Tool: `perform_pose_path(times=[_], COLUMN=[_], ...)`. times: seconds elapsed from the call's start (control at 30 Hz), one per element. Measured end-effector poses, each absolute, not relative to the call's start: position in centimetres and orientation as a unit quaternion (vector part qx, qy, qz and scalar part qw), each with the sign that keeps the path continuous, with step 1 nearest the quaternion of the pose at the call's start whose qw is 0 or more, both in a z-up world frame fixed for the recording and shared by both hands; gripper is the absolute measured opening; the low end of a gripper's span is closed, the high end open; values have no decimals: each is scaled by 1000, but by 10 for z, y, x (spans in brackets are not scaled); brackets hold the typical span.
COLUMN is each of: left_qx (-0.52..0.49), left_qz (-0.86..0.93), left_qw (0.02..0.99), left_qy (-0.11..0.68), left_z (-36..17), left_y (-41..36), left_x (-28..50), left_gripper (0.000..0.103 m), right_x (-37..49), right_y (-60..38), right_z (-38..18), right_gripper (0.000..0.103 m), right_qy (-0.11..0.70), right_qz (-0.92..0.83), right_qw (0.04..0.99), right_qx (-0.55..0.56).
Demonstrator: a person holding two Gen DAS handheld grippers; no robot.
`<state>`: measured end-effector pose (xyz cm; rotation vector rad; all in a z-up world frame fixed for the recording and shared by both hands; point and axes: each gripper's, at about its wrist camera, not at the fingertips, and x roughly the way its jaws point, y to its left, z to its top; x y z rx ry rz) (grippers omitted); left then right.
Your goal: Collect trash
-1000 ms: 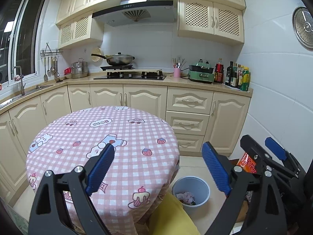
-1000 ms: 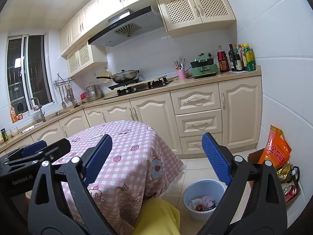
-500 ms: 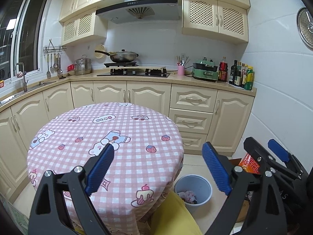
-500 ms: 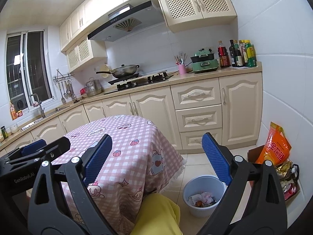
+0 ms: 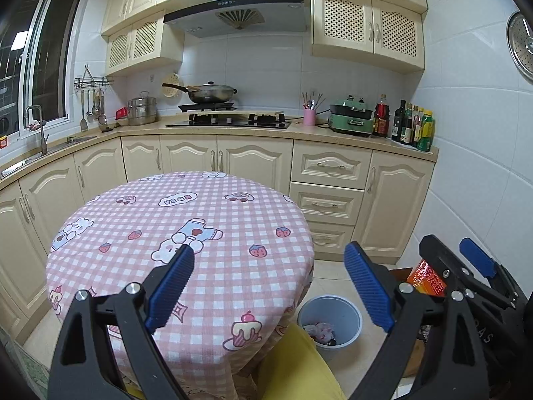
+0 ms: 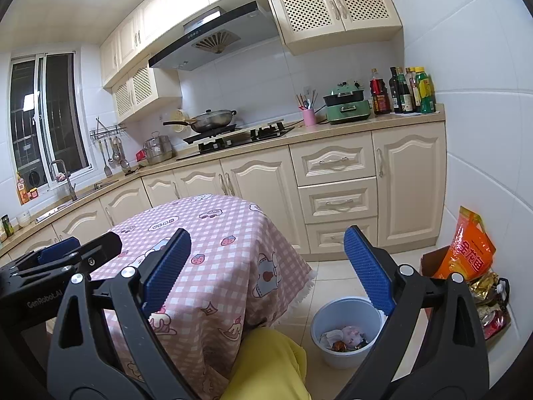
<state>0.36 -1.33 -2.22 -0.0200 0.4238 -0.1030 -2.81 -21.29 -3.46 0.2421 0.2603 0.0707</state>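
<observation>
A pale blue trash bin (image 5: 329, 320) stands on the floor right of the round table (image 5: 180, 220), with crumpled trash (image 6: 346, 335) inside; it also shows in the right wrist view (image 6: 346, 330). The table wears a pink checked cloth and I see no loose trash on its top. My left gripper (image 5: 268, 286) is open and empty, held above the table's near edge. My right gripper (image 6: 266, 268) is open and empty, held to the right of the left one, above the floor by the bin. Each gripper shows at the edge of the other's view.
A cardboard box with an orange bag (image 6: 466, 250) and snack packets stands by the right wall. Cream cabinets (image 5: 329, 180) and a counter with stove, wok and bottles run behind the table. A yellow-clad knee (image 6: 266, 363) sits at the bottom centre.
Both grippers have tilted and risen slightly, so the table and bin sit lower in the views. Both stay open and empty.
</observation>
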Motion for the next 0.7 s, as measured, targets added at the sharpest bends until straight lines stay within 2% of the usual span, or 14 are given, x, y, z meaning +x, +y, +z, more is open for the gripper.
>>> perform_pose_path(times=[0.7], left_qx=[-10], left_qz=[-53], left_qw=[976], left_qy=[212], left_z=[-23], left_y=[-13], left_x=[4], left_gripper=[90], right_x=[-29], right_y=[-212], right_z=[-36], right_gripper=[92], right_qy=[135], right_qz=[35], right_qw=[983], right_qx=[122])
